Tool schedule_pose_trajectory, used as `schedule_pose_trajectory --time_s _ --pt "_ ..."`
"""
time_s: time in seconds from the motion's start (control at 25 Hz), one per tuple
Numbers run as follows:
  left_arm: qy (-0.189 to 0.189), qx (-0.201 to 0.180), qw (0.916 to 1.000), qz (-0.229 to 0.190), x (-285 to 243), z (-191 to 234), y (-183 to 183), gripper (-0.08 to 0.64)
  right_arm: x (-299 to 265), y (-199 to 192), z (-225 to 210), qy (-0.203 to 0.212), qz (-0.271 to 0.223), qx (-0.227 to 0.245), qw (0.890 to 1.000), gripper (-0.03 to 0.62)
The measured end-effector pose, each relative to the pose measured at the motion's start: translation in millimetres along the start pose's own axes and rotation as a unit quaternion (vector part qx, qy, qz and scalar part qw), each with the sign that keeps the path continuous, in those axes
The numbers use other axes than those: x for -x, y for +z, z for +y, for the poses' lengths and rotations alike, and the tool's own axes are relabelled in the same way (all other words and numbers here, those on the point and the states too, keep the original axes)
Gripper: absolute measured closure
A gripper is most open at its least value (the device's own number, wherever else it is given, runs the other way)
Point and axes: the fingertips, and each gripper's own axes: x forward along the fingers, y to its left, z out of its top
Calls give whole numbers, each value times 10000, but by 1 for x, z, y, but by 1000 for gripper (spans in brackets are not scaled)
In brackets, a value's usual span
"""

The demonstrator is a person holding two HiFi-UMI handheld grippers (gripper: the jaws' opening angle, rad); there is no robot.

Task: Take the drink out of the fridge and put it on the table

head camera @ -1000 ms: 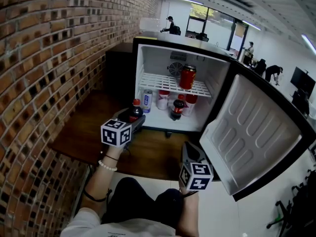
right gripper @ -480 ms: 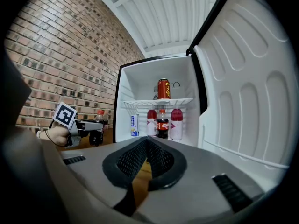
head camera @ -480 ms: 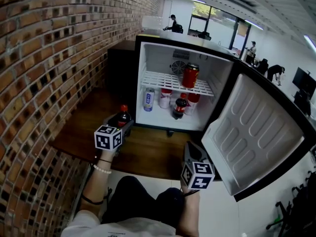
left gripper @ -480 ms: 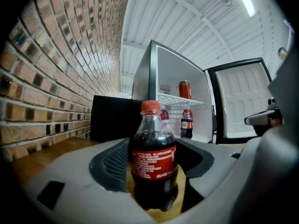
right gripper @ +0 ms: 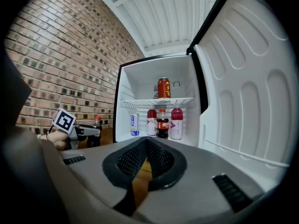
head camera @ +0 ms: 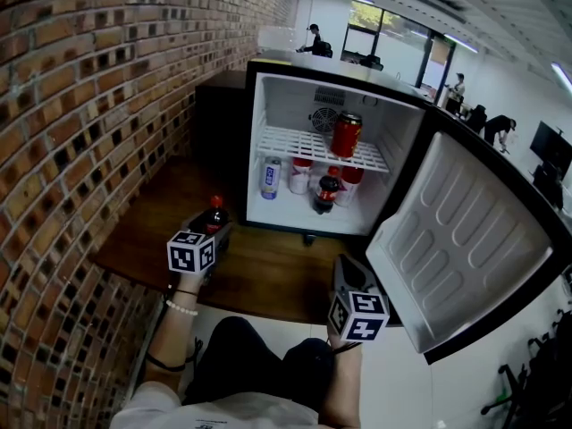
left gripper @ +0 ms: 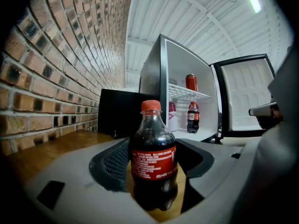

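Left hand-held gripper (head camera: 213,231), roughly level, clamped on upright cola bottle (left gripper: 153,157); right hand-held gripper (head camera: 344,271), jaws together.

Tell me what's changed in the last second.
The left gripper, still holding the cola bottle, moved down and to the left, away from the fridge and lower toward the wooden table. Nothing was grabbed or released. The right gripper stayed put with its jaws together, the fridge door stayed open, and the drinks inside didn't move.
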Motion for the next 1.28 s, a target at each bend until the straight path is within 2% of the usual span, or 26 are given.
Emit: schedule_pose_trajectory --time_s 0.32,0.84,1.12,1.28 --pt "4 -33 10000 3 1 2 -10 256 1 0 -1 -16 -3 -8 10000 580" --pt "141 -452 9989 -8 12 -4 -15 252 0 -1 -1 -6 8 -23 10000 580" --pt "76 -313 9993 168 13 -6 -27 241 3 1 0 -32 18 5 10000 580" --pt "96 -211 9997 56 19 -7 -23 212 3 4 0 -16 -14 32 10000 580"
